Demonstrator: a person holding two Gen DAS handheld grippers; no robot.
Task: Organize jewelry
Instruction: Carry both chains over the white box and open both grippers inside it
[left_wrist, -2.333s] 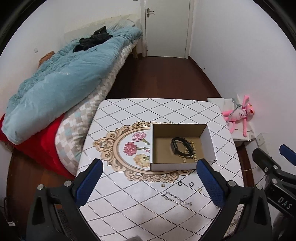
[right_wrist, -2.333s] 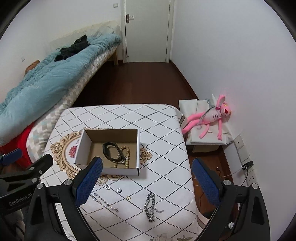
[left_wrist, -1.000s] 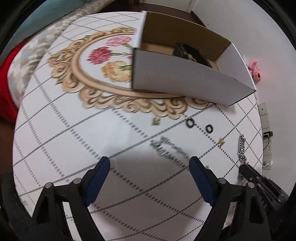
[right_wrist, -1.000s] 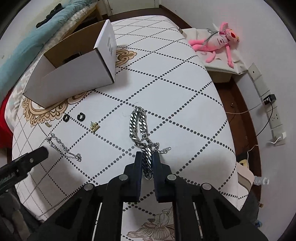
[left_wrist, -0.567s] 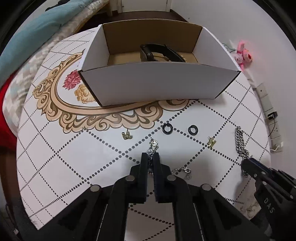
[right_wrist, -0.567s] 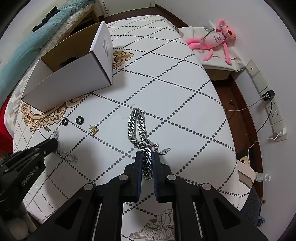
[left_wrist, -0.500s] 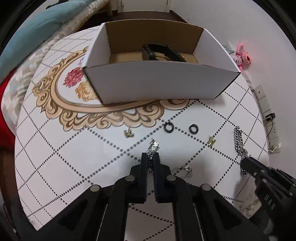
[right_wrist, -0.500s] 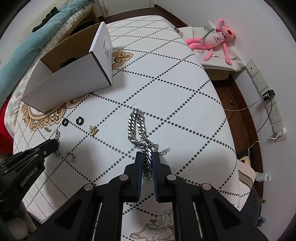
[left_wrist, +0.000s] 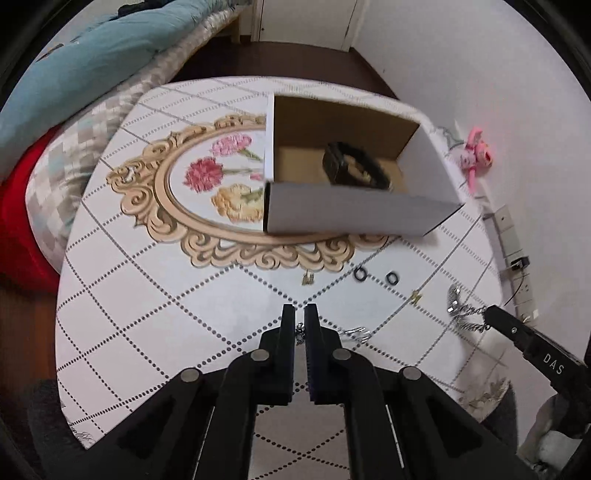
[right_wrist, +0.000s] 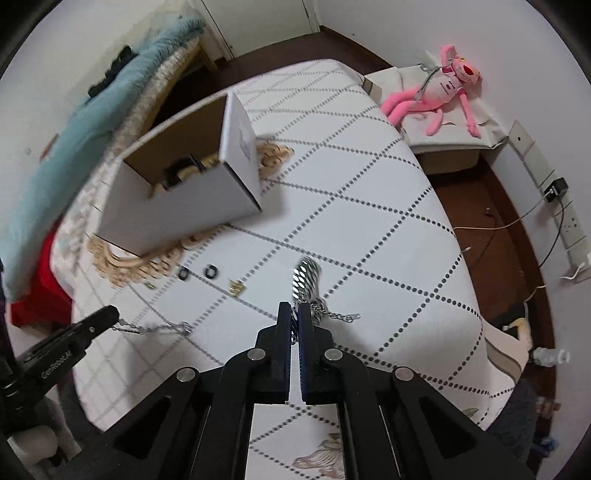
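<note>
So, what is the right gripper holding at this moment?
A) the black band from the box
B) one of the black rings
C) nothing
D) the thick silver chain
D: the right gripper is shut on the thick silver chain, which runs out from between its fingertips.

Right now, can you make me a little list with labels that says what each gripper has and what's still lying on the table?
left gripper: shut on the thin silver chain
right gripper: shut on the thick silver chain
box: open, on the table, black band and beads inside
still on table: two black rings, two small gold pieces
off the table: pink plush toy
</note>
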